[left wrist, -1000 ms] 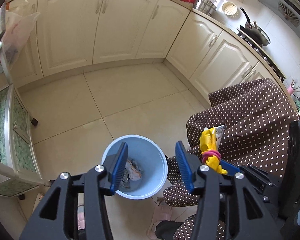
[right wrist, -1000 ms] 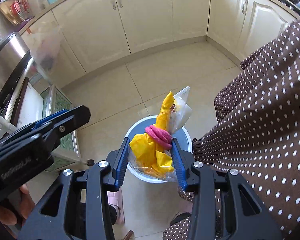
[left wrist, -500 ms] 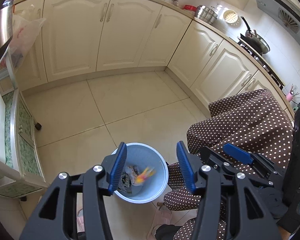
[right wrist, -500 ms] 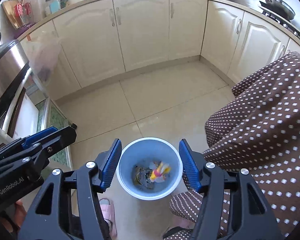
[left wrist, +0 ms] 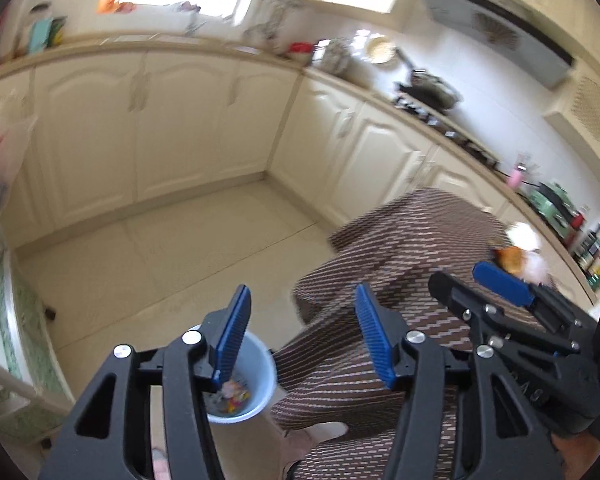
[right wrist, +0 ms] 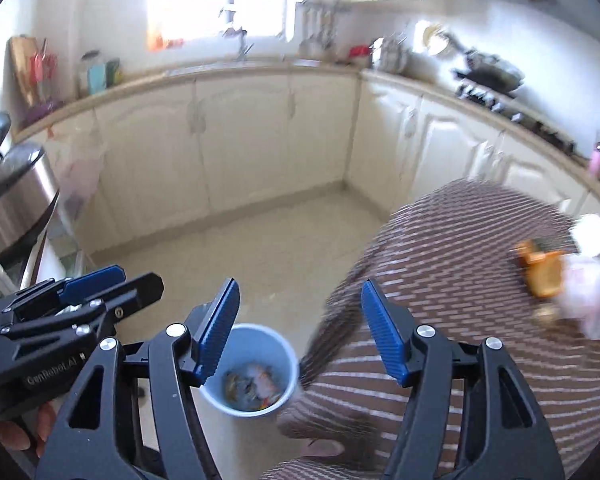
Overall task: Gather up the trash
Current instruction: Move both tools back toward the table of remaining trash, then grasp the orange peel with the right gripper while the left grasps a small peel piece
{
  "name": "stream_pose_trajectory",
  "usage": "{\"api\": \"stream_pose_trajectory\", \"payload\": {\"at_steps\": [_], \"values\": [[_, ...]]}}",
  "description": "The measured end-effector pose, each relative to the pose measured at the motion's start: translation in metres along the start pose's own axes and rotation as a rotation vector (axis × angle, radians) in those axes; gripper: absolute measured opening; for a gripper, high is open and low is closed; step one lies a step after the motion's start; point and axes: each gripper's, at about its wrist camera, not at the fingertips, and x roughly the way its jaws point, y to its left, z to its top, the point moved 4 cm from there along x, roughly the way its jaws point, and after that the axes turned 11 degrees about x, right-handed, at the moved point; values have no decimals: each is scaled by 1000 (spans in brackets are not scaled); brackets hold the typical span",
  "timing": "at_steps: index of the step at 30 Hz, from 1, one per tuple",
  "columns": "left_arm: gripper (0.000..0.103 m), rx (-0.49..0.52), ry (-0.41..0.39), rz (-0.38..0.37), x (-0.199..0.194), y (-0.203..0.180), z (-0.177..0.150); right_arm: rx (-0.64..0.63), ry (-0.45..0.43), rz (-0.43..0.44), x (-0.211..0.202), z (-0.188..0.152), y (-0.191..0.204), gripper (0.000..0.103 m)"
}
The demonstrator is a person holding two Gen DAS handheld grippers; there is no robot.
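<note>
A light blue bin (right wrist: pixel 256 368) stands on the floor and holds mixed trash, including the yellow bag; it also shows in the left wrist view (left wrist: pixel 242 384). My right gripper (right wrist: pixel 300 328) is open and empty, raised above the bin. My left gripper (left wrist: pixel 300 332) is open and empty, also high over the bin. More trash, an orange piece (right wrist: pixel 542 272) and white wrappers (right wrist: pixel 588 292), lies on the brown polka-dot tablecloth (right wrist: pixel 440 280) at the right; it shows in the left wrist view too (left wrist: pixel 516 256). Both views are motion-blurred.
Cream kitchen cabinets (right wrist: pixel 244 140) run along the back and right, with a stove and pans (left wrist: pixel 428 92) on the counter. A steel appliance (right wrist: pixel 16 196) stands at the left. A slippered foot (left wrist: pixel 320 436) is beside the bin.
My right gripper opened and the yellow bag fell into the bin. Both grippers have since lifted and tilted upward, toward the table at the right.
</note>
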Motion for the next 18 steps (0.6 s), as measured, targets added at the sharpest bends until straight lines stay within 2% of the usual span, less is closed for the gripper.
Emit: {"api": "stream_pose_trajectory", "payload": {"at_steps": [4, 8, 14, 18], "values": [[54, 87, -15, -77, -5, -56, 17, 44, -57, -44, -35, 9, -41, 63], [54, 175, -6, -147, 3, -116, 26, 115, -90, -124, -63, 10, -102, 64], [54, 295, 53, -247, 31, -206, 26, 219, -92, -233, -82, -5, -183, 64], [54, 340, 102, -285, 60, -248, 25, 290, -64, -291, -86, -18, -233, 65]]}}
